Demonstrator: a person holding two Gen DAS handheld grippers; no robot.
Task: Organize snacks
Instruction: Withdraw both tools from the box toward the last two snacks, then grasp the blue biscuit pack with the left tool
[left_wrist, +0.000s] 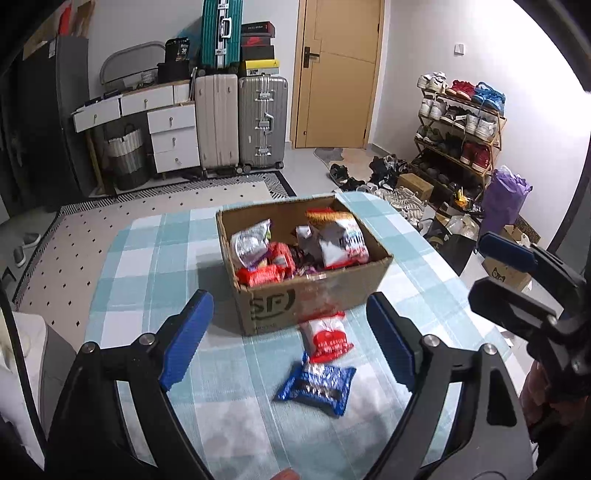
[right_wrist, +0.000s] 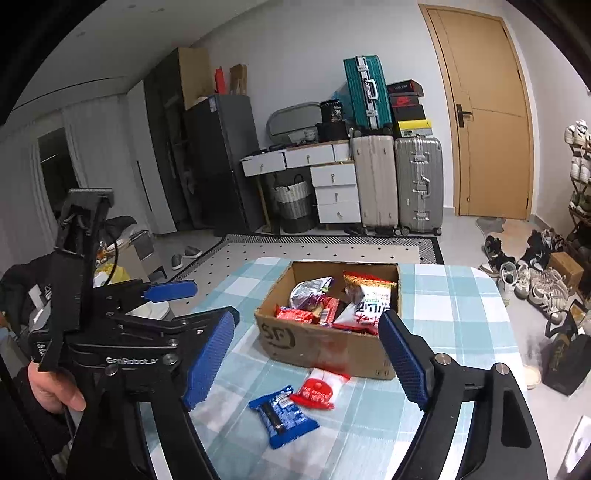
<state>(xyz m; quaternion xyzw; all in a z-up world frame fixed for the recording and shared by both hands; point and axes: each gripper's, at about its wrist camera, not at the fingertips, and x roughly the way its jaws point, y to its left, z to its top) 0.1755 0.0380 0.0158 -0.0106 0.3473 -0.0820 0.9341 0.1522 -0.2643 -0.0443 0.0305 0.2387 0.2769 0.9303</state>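
A cardboard box (left_wrist: 317, 299) (right_wrist: 314, 343) holding several snack packets stands on the checked table. In front of it lie a red-and-white packet (left_wrist: 327, 339) (right_wrist: 320, 387) and a blue packet (left_wrist: 317, 386) (right_wrist: 282, 413). My left gripper (left_wrist: 290, 338) is open and empty, held above the table with both loose packets between its fingers in view. My right gripper (right_wrist: 306, 363) is open and empty, above the same packets. The right gripper shows at the right edge of the left wrist view (left_wrist: 517, 273); the left gripper shows at the left of the right wrist view (right_wrist: 170, 295).
The table has a blue-and-white checked cloth (left_wrist: 155, 258) (right_wrist: 461, 325). Beyond it are suitcases (left_wrist: 240, 118), a white drawer unit (left_wrist: 171, 136), a door (left_wrist: 338, 70) and a shoe rack (left_wrist: 461, 125) with shoes on the floor. A black bag (right_wrist: 565, 354) stands right of the table.
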